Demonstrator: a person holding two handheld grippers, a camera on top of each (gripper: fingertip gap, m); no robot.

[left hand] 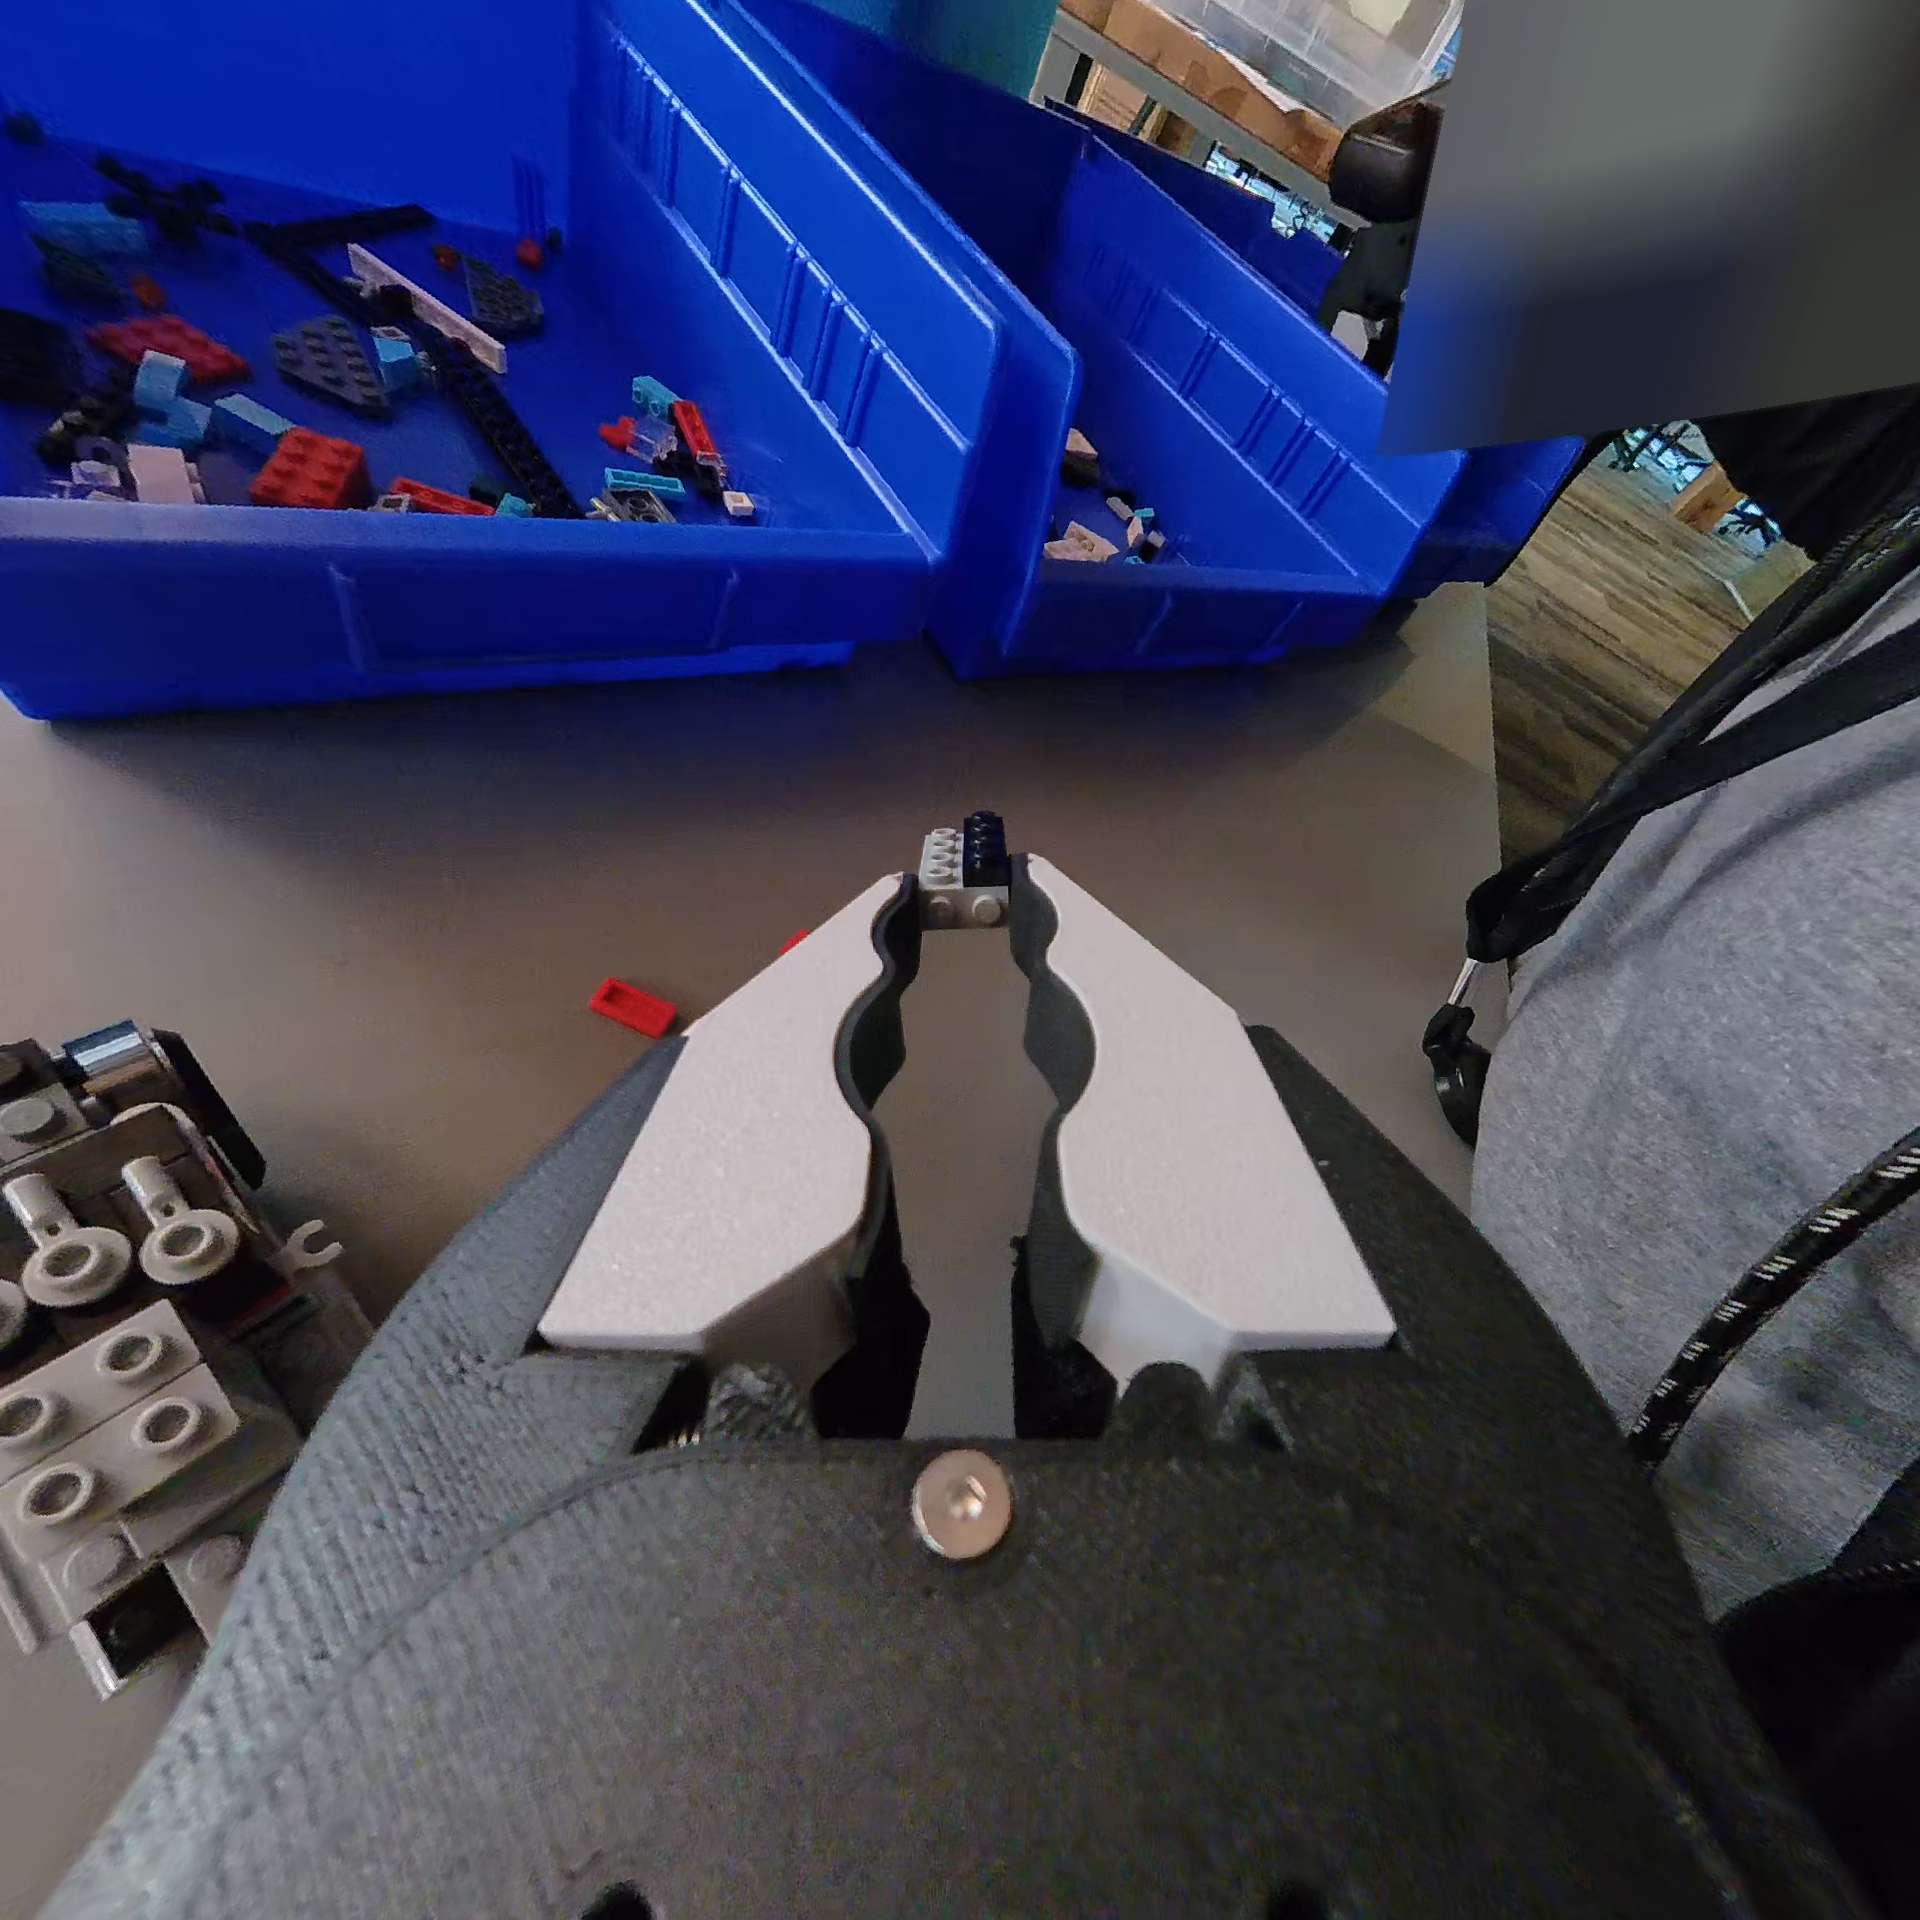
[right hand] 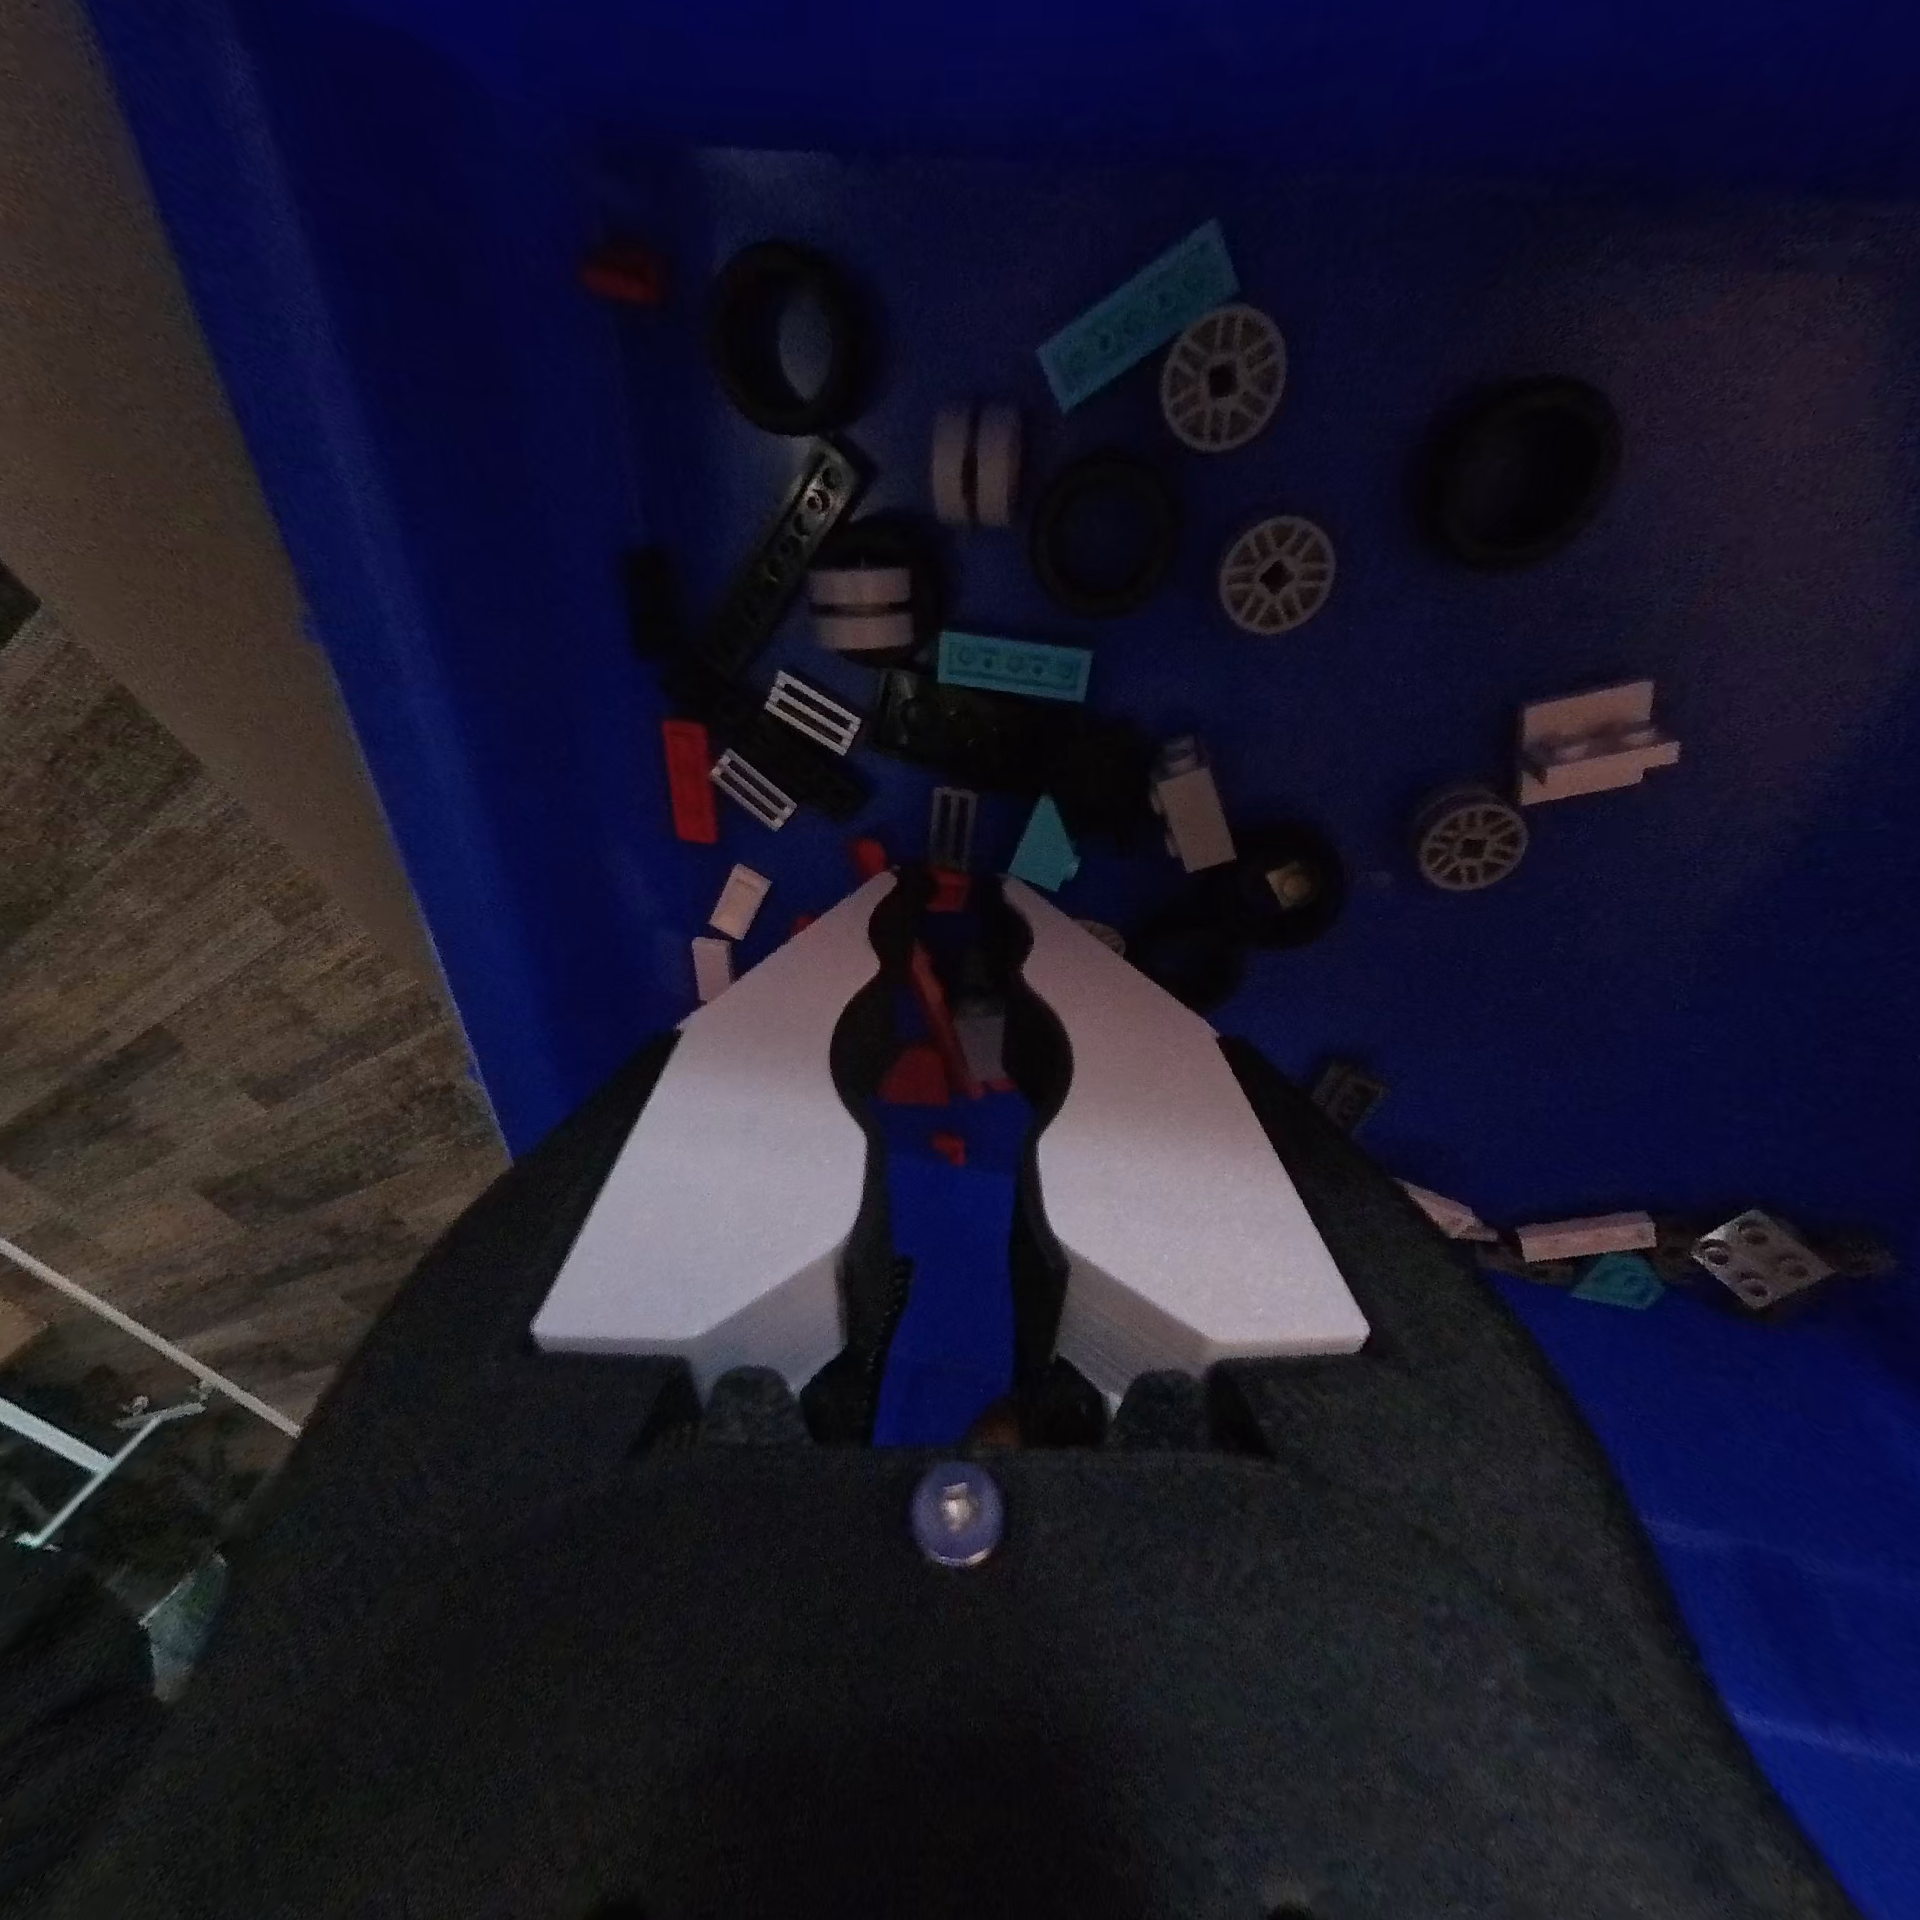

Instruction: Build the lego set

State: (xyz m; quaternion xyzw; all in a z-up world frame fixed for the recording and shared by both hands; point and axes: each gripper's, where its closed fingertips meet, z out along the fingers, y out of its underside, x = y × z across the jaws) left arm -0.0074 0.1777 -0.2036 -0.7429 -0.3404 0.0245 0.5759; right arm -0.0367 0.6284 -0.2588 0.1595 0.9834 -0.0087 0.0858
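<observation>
My left gripper [left hand: 966, 883] is shut on a small assembly [left hand: 968, 871] of a light grey brick and a dark blue brick, held above the grey table [left hand: 416, 883]. A partly built grey model [left hand: 114, 1340] lies at the lower left. My right gripper [right hand: 948, 883] points down into a blue bin [right hand: 1558, 1039]. Its tips are closed to a narrow gap around a small red piece [right hand: 943, 889]. Around it lie black tyres [right hand: 795, 338], grey wheel hubs [right hand: 1223, 377], teal plates [right hand: 1013, 662] and white grille tiles [right hand: 816, 712]. The view is dark and slightly blurred.
Two blue bins [left hand: 468, 613] [left hand: 1195, 623] with loose bricks stand at the back of the table. A red tile [left hand: 632, 1006] lies on the table left of my left gripper. A person in a grey top [left hand: 1714, 1091] with black straps is at the right. Across from one pair of fingers to the other is roughly 45 cm.
</observation>
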